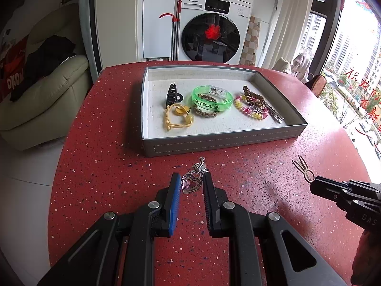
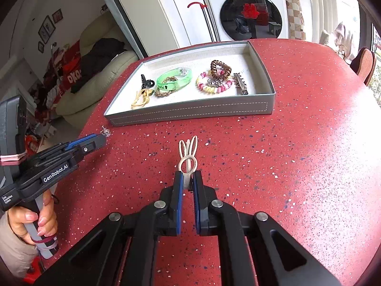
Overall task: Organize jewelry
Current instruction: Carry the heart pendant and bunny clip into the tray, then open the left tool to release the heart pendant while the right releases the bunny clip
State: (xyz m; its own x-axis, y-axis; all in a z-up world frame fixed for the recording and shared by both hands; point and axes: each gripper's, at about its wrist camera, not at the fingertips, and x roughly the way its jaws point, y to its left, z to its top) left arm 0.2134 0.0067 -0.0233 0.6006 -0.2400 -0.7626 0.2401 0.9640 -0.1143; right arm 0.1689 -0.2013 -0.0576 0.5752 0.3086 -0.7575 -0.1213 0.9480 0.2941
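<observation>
The right tool is clamped on the pale rabbit-shaped metal clip, near the grey rectangular tray. The left tool, narrowly open, straddles the silver heart pendant before that tray without visibly pressing it.

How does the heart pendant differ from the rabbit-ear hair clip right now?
The heart pendant is dark silver with a pink centre; the rabbit-ear hair clip is pale gold open wire loops. The pendant sits between the left gripper fingers, with a visible gap on its left side; the clip is pinched at its base by the shut right gripper. Both are outside the grey tray, over the red table.
</observation>
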